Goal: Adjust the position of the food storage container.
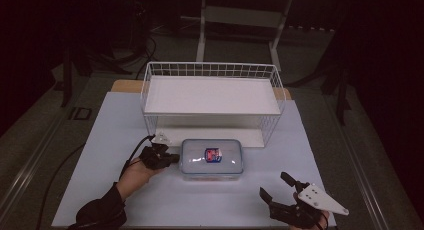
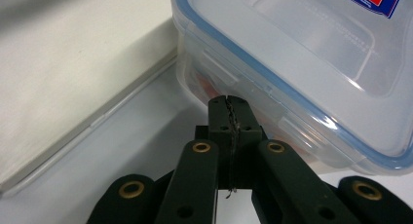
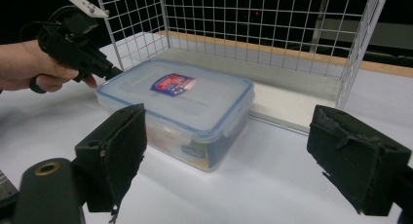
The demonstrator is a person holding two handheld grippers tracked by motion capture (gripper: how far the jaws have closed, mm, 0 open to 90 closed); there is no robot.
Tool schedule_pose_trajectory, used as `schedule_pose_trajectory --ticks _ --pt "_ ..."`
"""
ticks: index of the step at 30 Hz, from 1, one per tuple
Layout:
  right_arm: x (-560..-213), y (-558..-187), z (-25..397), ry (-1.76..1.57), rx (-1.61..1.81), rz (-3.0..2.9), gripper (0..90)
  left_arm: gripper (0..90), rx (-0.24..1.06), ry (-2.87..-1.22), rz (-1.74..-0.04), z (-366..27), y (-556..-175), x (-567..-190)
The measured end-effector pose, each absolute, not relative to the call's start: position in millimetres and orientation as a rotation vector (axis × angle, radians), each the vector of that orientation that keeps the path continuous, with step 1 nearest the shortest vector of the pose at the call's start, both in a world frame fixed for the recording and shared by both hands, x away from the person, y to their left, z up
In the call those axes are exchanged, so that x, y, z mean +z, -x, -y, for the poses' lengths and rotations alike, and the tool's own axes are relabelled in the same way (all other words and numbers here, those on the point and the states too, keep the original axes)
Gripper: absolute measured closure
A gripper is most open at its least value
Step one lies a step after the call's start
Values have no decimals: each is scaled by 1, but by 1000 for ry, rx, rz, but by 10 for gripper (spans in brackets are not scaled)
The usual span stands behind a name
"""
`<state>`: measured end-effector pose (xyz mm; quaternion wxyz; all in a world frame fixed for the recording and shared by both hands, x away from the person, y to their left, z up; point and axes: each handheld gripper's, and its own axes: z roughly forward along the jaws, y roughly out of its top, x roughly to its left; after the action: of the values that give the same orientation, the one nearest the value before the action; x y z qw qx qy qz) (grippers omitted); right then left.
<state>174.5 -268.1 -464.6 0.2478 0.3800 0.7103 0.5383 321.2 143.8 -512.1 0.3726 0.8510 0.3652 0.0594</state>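
Left gripper [image 1: 172, 158]: jaws pressed together, nothing between them, tips touching the left short end of the container at its side latch.

Lidded plastic container [image 1: 212, 159]: on the white table [image 1: 110, 140], just in front of the wire rack [image 1: 210, 97]; long axis runs left to right.

Right gripper [image 1: 276, 185]: jaws spread wide, empty, well apart from the container, which lies ahead and to its left. The left gripper is the nearer.

front: open tabletop [image 1: 165, 200] ahead of plastic box [image 1: 212, 159] | behind: wire rack [image 1: 212, 102] just beside box, blocks passage | left: left gripper [image 1: 172, 158] against box wall | right: free tabletop beside box
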Motion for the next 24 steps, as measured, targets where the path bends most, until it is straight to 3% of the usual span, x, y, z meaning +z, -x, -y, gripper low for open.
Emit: schedule_pose_trajectory --ticks 9,11,14,19,21,23,24 --pt "-465 -175 268 -1040 1462 -1941 147 878 164 -2151 -943 -153 -317 -508" --pt "-465 -175 268 -1033 1457 -1940 147 839 154 -2138 -940 -160 -311 -503" --pt "-465 -175 267 -1030 1456 -1941 147 775 137 -2116 -936 -165 -306 -499" --pt "-465 -175 266 -1028 1453 -1942 147 536 110 -2058 -872 -177 -291 -485" --pt "-465 -175 266 -1027 1453 -1945 147 500 126 -2049 -855 -179 -287 -481" --pt "-464 -175 267 -1027 1453 -1938 147 397 126 -2019 -846 -181 -283 -477" --pt "-464 -175 267 -1027 1453 -1938 147 397 121 -2003 -847 -182 -281 -475"
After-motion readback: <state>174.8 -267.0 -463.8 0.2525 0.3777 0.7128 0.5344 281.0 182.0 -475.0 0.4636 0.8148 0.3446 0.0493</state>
